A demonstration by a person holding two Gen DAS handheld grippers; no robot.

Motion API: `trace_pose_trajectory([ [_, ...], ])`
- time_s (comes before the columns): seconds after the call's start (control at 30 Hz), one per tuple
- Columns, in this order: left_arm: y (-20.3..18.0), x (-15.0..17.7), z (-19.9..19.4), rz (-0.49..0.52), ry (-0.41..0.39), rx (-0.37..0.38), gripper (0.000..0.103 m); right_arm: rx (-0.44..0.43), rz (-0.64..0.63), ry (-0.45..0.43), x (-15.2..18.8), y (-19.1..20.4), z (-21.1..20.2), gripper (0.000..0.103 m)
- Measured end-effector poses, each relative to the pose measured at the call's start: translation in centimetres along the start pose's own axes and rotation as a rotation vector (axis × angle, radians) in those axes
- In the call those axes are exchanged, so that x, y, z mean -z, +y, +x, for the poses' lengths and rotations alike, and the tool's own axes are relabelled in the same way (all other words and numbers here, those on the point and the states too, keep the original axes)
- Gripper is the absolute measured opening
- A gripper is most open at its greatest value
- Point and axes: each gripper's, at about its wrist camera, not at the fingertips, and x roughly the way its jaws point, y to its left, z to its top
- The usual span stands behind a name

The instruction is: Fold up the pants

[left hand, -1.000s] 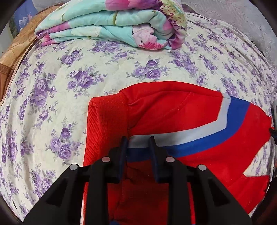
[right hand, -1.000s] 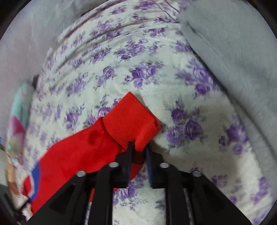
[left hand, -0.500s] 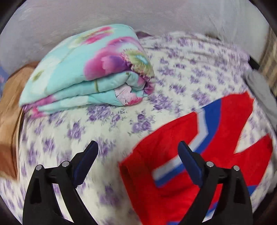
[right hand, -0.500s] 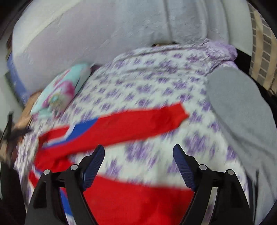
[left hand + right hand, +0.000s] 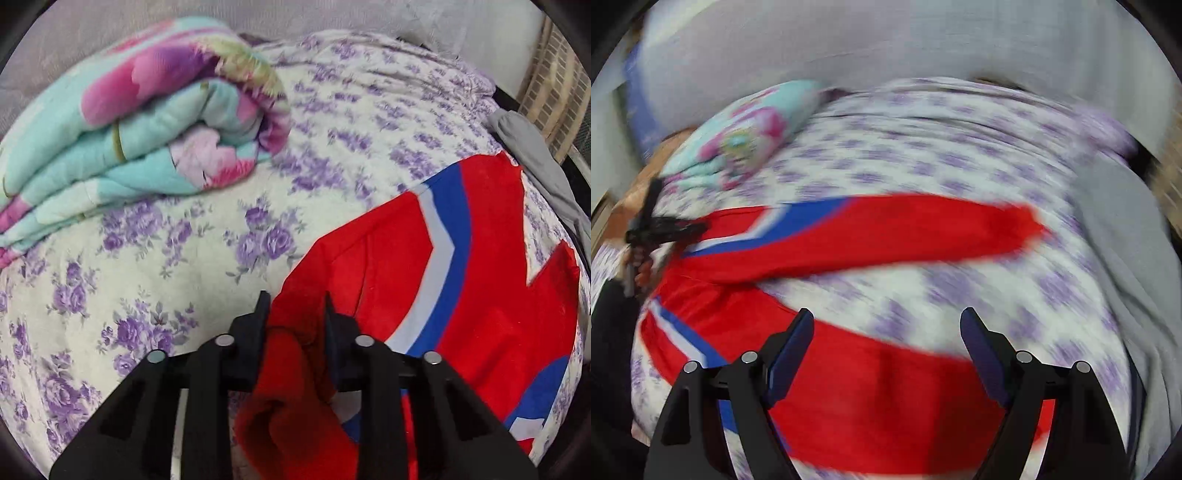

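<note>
Apparently pants [image 5: 871, 236] lie crosswise, cuffs rightward; left tool [image 5: 295, 314] grips waistband.

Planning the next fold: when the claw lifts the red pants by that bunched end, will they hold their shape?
Probably not. The red knit pants with blue and white stripes already bunch inside the left claw, so they look floppy. Both legs will likely drag over the floral bedsheet.

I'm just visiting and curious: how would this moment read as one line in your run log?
task: fold pants | left gripper: shut on red pants | right gripper: open, above pants | surface: floral bed sheet
</note>
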Motion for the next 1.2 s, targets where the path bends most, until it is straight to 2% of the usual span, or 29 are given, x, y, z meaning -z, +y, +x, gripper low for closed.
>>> trace_pose_trajectory([
  [0.13,0.0,0.0,-0.1,0.002,-0.014,-0.009,0.023,-0.224,-0.205,-0.055,-6.4,5.5,5.2,0.082],
  [0.2,0.2,0.1,-0.3,-0.008,-0.018,0.001,0.023,-0.274,-0.322,-0.026,-9.1,7.9,8.7,0.082],
  [0.3,0.6,0.2,-0.4,-0.018,-0.024,0.013,0.023,-0.278,-0.431,0.115,-12.4,10.9,14.7,0.082],
  [0.37,0.7,0.2,-0.3,-0.024,-0.026,0.02,0.023,-0.342,-0.51,0.177,-13.6,12.6,17.8,0.082],
  [0.5,0.9,0.3,-0.4,-0.035,-0.031,0.034,0.023,-0.398,-0.583,0.288,-14.9,13.2,21.8,0.082],
  [0.57,0.9,0.3,-0.4,-0.038,-0.032,0.035,0.023,-0.467,-0.618,0.396,-15.0,13.5,23.7,0.081],
  [0.67,1.1,0.5,-0.5,-0.045,-0.029,0.039,0.024,-0.488,-0.649,0.506,-14.2,13.8,26.2,0.078],
  [0.7,1.1,0.5,-0.4,-0.048,-0.028,0.039,0.024,-0.485,-0.643,0.514,-14.0,13.8,26.7,0.074],
  [0.73,1.1,0.5,-0.4,-0.049,-0.028,0.037,0.024,-0.484,-0.635,0.485,-13.7,13.8,26.6,0.066],
  [0.77,1.1,0.5,-0.4,-0.049,-0.028,0.034,0.024,-0.53,-0.658,0.439,-13.3,14.1,25.5,0.021],
  [0.8,1.1,0.5,-0.5,-0.049,-0.03,0.029,0.024,-0.576,-0.662,0.432,-13.0,14.2,24.7,0.007],
  [1.0,1.7,0.0,-1.3,-0.096,-0.074,-0.027,0.024,-0.522,-0.626,0.238,-14.1,14.3,21.7,0.006],
  [1.1,2.3,-0.1,-0.6,-0.117,-0.056,-0.046,0.024,-0.49,-0.628,0.262,-14.1,14.9,22.7,0.006],
  [1.2,1.9,-0.1,0.7,-0.082,-0.022,-0.078,0.025,-0.455,-0.61,0.316,-12.6,15.7,24.6,0.007],
])
